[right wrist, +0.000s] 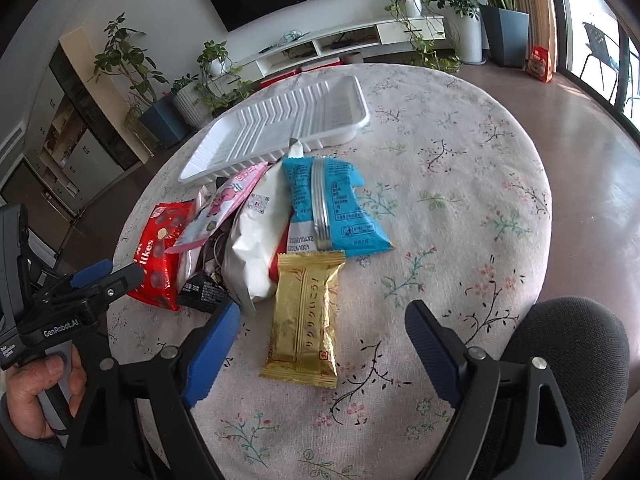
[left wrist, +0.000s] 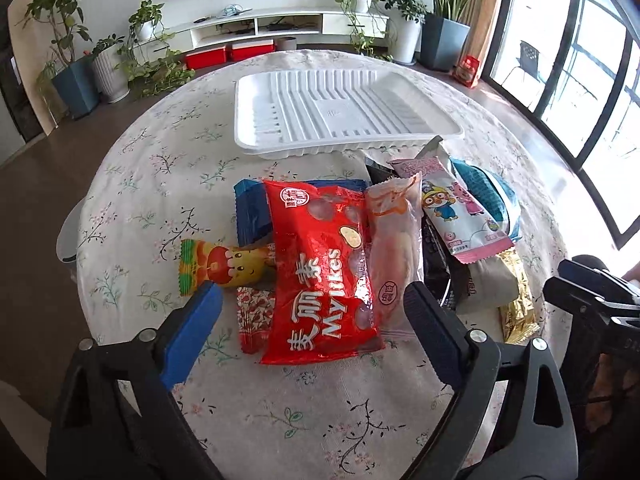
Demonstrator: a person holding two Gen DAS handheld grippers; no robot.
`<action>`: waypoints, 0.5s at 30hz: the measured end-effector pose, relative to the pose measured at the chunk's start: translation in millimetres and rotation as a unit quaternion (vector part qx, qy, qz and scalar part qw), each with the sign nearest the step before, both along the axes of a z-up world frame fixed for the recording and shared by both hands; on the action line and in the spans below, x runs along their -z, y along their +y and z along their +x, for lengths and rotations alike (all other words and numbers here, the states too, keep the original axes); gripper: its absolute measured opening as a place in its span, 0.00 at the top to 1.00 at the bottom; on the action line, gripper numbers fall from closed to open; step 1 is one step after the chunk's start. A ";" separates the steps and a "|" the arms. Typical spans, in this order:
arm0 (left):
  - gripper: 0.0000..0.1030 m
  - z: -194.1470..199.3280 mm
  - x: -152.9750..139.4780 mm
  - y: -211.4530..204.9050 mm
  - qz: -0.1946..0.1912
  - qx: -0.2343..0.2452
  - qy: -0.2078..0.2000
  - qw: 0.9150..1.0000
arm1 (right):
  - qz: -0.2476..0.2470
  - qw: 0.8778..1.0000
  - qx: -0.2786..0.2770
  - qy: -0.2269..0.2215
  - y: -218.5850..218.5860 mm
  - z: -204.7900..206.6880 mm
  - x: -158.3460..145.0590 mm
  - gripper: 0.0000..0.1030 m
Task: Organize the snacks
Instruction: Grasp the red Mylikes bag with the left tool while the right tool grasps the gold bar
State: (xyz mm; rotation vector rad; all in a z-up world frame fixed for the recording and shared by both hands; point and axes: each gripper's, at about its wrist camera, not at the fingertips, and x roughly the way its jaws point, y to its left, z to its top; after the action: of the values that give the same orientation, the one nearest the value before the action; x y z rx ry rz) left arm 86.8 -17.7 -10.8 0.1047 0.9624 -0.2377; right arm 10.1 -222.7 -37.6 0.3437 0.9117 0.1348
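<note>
- The left gripper (left wrist: 312, 312) hung low over the near end of the heap, its jaws wide apart and holding nothing, one finger on each side of the red Mylikes bag (left wrist: 320, 272).
- That red bag lay on top of a blue packet (left wrist: 250, 212) and a small red-patterned one (left wrist: 254, 316), its long axis running from the near edge of the table towards the white tray (left wrist: 344, 114), printed face up.
- To take it cleanly, I judged the fingers should come down across its short width and close only on the red bag, since the pale sachet (left wrist: 394, 248) touched its right edge.
- The tray stood empty at the far side of the floral tablecloth (right wrist: 460, 200), just behind the pile.
- The right gripper (right wrist: 320, 340) was likewise spread and empty, straddling the gold bar (right wrist: 306, 316), which lay lengthwise towards the tray, leaning slightly right.
- Just beyond it lay a blue wrapper (right wrist: 332, 208), seam side up.
</note>
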 end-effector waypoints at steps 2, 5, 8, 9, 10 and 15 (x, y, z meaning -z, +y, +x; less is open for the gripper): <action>0.14 11.0 4.4 -2.5 0.014 0.005 0.010 1.000 | 0.000 1.000 0.002 -0.005 -1.9 -1.7 -1.9 0.18; 0.14 21.9 10.5 -4.1 0.029 0.013 0.020 0.999 | 0.002 1.000 0.003 -0.005 -4.9 -0.9 -1.5 0.18; 0.34 28.5 15.6 -6.3 0.026 0.025 0.025 0.999 | 0.004 1.000 0.001 -0.001 -6.4 1.1 -0.1 0.18; 0.42 30.4 17.6 -7.1 0.019 0.031 0.030 0.999 | 0.003 1.000 0.000 -0.001 -5.5 1.9 -0.5 0.18; 0.45 30.7 19.8 -7.0 0.013 0.034 0.034 0.999 | 0.001 1.000 0.000 -0.003 -4.3 5.5 0.6 0.19; 0.48 32.9 30.2 -12.7 0.023 0.048 0.045 0.998 | -0.001 1.000 -0.001 -0.002 -4.6 5.5 -0.8 0.20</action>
State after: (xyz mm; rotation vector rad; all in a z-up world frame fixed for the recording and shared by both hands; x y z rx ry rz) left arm 119.7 -30.4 -41.1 0.1847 1.0545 -0.3105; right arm 15.5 -227.2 -36.9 0.3402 0.9074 0.1365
